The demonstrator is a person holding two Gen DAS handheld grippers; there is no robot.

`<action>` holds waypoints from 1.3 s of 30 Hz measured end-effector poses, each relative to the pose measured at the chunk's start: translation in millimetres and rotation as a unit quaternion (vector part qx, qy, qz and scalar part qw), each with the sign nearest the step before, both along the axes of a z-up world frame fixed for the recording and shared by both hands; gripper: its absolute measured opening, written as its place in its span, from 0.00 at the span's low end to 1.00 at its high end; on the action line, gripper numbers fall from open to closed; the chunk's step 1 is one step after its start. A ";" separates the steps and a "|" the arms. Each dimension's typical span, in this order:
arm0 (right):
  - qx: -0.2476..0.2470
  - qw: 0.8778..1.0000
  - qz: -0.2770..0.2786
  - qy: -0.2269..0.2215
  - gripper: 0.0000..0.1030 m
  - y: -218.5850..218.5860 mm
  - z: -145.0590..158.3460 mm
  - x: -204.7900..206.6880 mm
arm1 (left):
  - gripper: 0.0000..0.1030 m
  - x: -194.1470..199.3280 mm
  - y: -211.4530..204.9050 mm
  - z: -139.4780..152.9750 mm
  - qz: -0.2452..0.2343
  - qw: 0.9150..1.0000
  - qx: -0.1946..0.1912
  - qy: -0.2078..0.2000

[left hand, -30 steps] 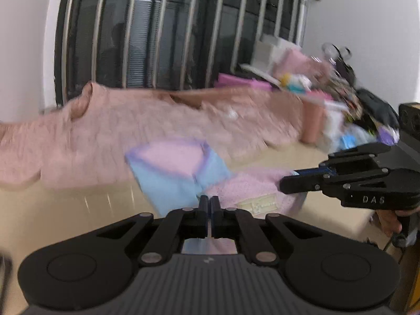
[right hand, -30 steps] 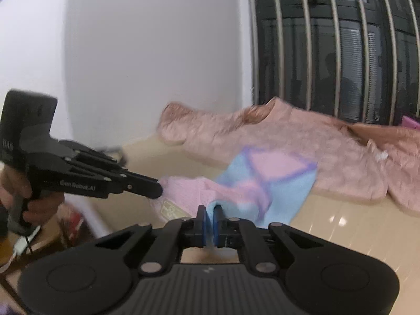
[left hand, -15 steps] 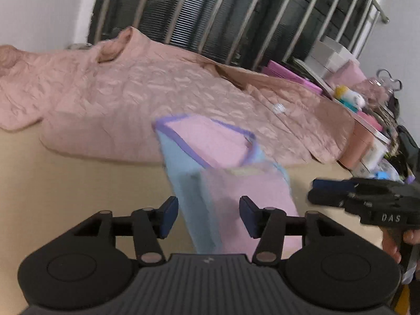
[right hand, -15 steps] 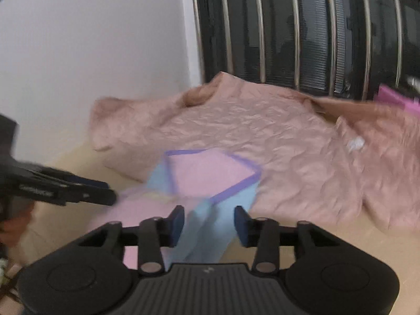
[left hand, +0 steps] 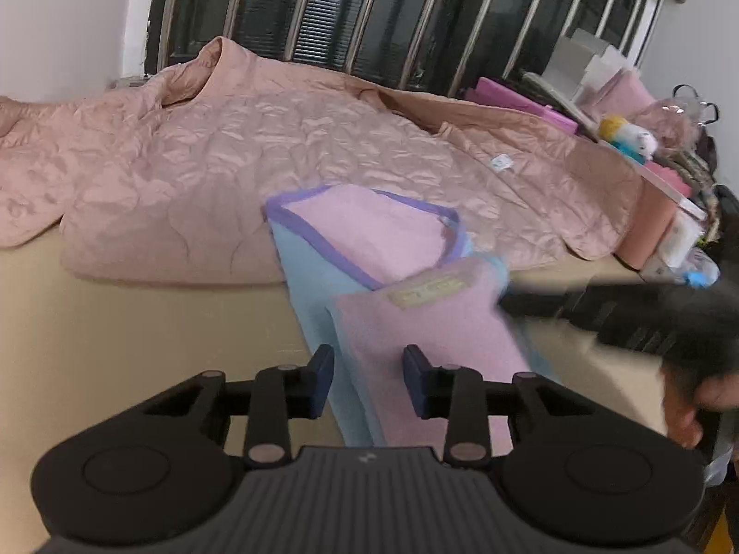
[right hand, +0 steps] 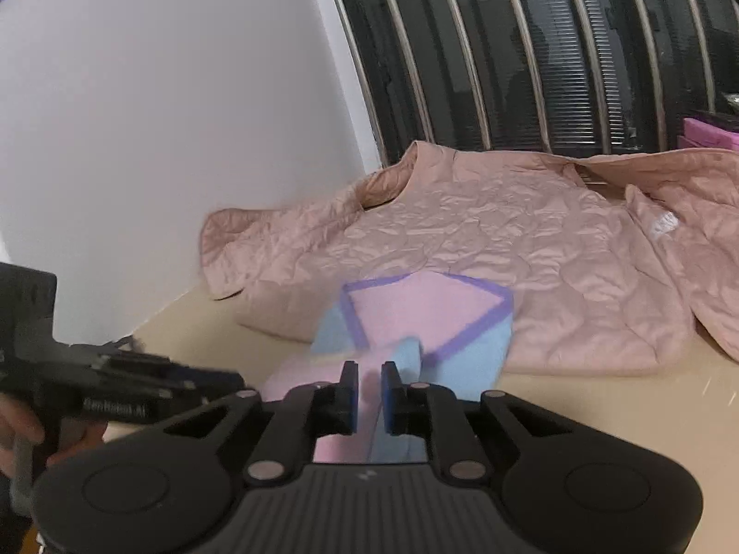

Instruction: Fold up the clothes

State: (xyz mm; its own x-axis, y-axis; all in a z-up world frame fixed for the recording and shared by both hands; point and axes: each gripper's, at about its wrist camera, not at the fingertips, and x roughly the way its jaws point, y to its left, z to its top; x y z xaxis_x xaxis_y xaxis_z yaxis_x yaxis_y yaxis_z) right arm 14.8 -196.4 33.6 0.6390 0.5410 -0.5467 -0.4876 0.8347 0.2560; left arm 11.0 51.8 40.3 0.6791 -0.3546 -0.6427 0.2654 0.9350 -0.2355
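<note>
While the pink and blue garment (left hand: 406, 277) is lying on the beige table (left hand: 138, 332), its far end overlapping the near edge of a quilted peach jacket (left hand: 240, 152), the left gripper (left hand: 368, 369) is hovering with its jaws apart over the garment's near part, having just been closing slightly, pads not pressing it; the right gripper (right hand: 368, 390) is narrowing to a slim gap above the cloth, not clamping it.

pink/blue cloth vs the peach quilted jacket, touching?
Touching. In the left wrist view the far end of the pink/blue cloth overlaps the peach quilted jacket, lying on its front hem with no table showing between them; the right wrist view agrees.
</note>
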 end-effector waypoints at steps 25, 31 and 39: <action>-0.022 0.999 0.010 -0.023 0.02 -34.6 23.9 98.9 | 0.00 16.8 5.0 28.8 0.036 0.995 0.046 -0.085; -0.030 0.997 0.074 -0.003 0.03 -54.2 26.4 -15.0 | 0.32 -88.4 5.4 8.8 0.009 0.995 0.072 -0.075; 0.005 0.999 0.034 -0.034 0.35 -41.3 35.8 -17.6 | 0.47 -41.4 1.6 17.0 0.084 0.994 0.017 -0.072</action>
State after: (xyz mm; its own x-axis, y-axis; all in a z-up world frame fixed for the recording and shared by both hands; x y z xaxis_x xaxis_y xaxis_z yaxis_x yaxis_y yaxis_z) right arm -2.8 -237.7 69.4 0.6359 0.5904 -0.4970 -0.5606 0.7960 0.2284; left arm -30.4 53.4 57.3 0.8123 -0.2082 -0.5448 0.1337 0.9757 -0.1734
